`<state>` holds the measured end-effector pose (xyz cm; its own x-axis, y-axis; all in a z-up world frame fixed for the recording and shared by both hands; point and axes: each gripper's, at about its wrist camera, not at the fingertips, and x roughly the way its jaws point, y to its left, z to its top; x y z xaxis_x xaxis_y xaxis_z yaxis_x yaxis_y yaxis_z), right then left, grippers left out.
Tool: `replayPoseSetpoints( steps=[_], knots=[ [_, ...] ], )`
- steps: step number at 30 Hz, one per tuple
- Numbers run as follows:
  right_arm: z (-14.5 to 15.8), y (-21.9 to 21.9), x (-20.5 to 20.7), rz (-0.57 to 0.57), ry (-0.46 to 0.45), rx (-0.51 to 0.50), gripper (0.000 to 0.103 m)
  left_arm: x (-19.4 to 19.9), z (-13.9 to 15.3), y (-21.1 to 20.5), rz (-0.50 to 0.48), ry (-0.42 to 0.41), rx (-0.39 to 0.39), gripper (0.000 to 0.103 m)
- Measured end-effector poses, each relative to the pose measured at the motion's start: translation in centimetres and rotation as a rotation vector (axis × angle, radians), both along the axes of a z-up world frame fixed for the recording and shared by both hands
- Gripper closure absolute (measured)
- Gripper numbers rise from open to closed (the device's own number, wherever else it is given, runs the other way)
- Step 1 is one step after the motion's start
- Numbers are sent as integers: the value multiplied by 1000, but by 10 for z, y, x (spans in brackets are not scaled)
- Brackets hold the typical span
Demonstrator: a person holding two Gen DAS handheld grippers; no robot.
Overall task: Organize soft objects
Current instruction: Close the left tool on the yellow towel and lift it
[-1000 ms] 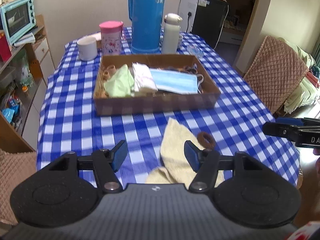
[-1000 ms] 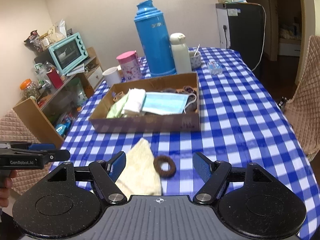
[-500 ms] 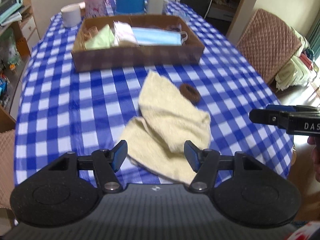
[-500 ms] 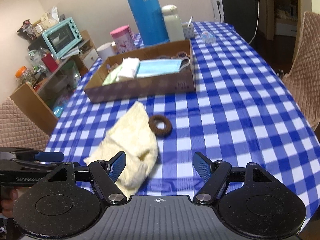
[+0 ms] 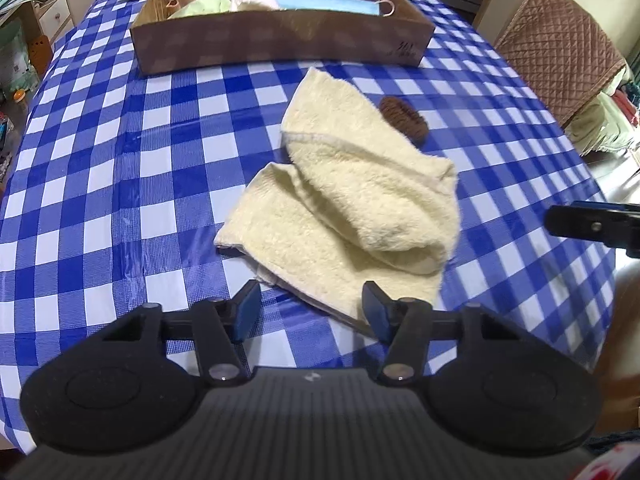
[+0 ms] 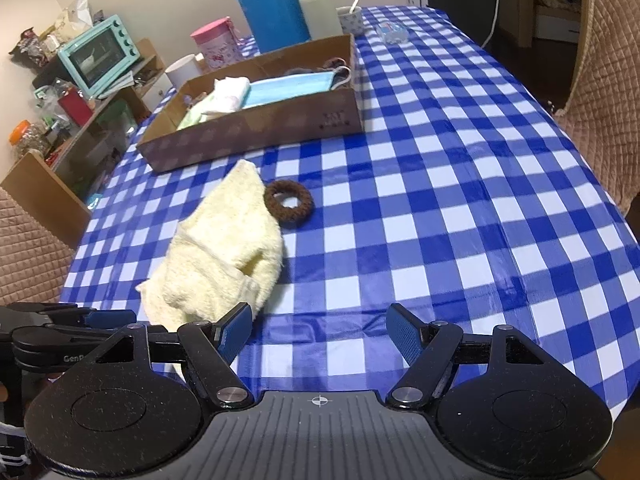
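The left tool [image 5: 310,312] is closing, its jaws straddling the near edge of the cream towel [image 5: 344,200] on the table [image 5: 100,184], not yet pinching. Best to bite both folded layers. The right tool [image 6: 320,334] hangs released, empty. Beyond, the cardboard box [image 5: 280,44] waits.

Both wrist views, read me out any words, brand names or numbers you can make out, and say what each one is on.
"GenR", cut off: on the black left gripper at the right wrist view's left edge.
Dark handwritten marks on the brown cardboard box's front wall: too blurred to read.
Print on the pink canister: too small to read.
Lettering atop the blue thermos: cut off, unreadable.
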<state>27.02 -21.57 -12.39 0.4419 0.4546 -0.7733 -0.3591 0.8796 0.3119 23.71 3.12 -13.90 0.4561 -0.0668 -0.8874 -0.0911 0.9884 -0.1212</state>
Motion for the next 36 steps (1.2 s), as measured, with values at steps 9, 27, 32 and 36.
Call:
replayPoseSetpoints(
  steps=[9, 27, 32, 36],
  knots=[
    [-6, -5, 5, -29, 27, -5, 29, 10, -9, 7, 33, -9, -22, 92],
    [-7, 4, 17, -29, 31, 4, 29, -14, 52, 89, 157, -153, 129, 101],
    [-7, 9, 19, -19, 27, 8, 29, -6, 65, 76, 106, -216, 77, 101],
    [-6, 12, 19, -15, 25, 8, 29, 11, 52, 52, 39, -201, 31, 101]
  ],
)
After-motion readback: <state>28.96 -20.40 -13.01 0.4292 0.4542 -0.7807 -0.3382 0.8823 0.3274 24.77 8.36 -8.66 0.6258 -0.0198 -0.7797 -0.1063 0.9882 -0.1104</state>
